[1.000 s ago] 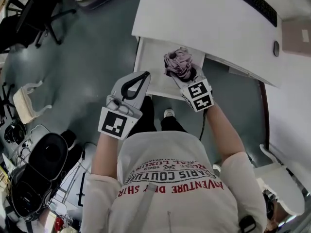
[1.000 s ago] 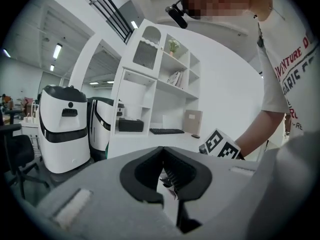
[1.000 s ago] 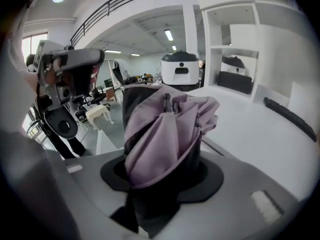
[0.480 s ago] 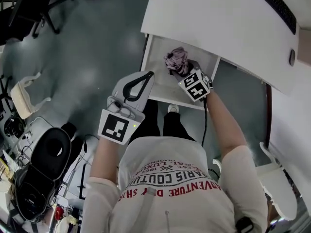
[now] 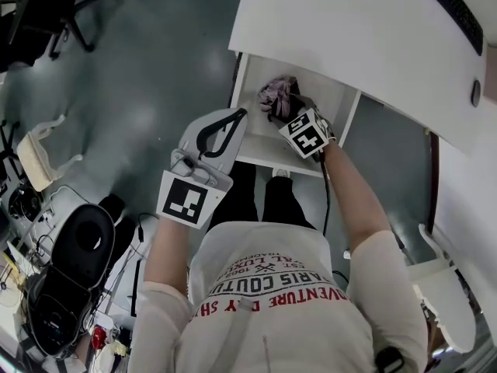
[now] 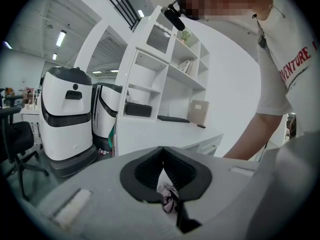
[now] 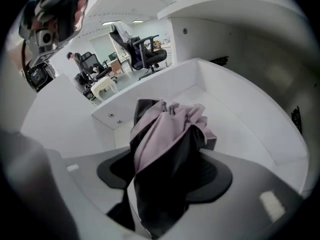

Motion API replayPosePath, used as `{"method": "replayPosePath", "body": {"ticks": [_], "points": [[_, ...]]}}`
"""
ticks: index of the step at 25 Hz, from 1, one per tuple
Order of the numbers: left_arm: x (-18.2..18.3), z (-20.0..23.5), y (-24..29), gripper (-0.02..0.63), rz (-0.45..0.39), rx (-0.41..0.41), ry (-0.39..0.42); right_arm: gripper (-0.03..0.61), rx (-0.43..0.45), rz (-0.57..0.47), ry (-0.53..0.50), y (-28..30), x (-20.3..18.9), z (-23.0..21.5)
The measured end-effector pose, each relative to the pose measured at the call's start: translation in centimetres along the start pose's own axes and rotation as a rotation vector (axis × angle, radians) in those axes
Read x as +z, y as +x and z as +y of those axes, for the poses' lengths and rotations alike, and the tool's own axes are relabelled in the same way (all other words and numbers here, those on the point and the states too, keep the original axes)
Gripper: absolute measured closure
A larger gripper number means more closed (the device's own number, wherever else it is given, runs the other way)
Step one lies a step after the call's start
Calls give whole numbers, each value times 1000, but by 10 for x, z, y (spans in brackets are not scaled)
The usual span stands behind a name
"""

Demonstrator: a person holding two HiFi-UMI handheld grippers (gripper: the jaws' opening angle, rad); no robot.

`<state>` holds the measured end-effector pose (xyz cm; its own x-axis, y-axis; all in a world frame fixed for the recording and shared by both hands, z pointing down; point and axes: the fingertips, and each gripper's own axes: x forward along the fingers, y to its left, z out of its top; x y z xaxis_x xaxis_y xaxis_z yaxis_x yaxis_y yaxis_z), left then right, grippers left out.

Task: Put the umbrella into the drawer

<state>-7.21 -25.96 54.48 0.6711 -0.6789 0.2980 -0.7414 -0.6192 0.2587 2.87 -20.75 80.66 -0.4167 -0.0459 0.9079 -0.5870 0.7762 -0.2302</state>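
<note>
The white surface (image 5: 349,29) takes up the upper right of the head view, and the open drawer (image 5: 335,109) juts out from under its edge toward the person. Both claws are near the drawer's front. The left claw (image 5: 237,120) hangs just outside the left front corner with its jaws shut and holding nothing. The right claw (image 7: 167,169) dips steeply down inside the drawer.

The umbrella (image 5: 279,95) is folded, pink over black, and is already within the drawer walls, so the right hand is plainly the nearer one. Its long axis runs straight out along the right claw's pointing line. The handle end lies back between the jaws and the bunched rib tips lie farthest away, toward the drawer's back.

The right claw's jaws have just been opening with the umbrella between them. In the right gripper view a thin wedge of white drawer floor shows between one pad and the fabric, so I judge the grip to be letting go (the far pad's contact is harder to read).

Only the head view shows how both claws stand to the drawer. Only the right gripper view shows that gap at the pad. The left gripper view catches just a scrap of pink through the slit of its closed jaws.
</note>
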Motion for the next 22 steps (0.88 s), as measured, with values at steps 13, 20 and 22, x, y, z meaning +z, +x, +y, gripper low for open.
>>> {"method": "replayPosePath", "body": {"ticks": [13, 20, 22], "points": [[40, -28, -6, 606, -29, -25, 53, 278, -107, -220, 22, -103, 42, -10], [80, -63, -21, 606, -66, -29, 93, 452, -226, -474, 42, -213, 87, 7], [93, -71, -28, 606, -83, -27, 103, 506, -243, -537, 51, -242, 97, 16]]}}
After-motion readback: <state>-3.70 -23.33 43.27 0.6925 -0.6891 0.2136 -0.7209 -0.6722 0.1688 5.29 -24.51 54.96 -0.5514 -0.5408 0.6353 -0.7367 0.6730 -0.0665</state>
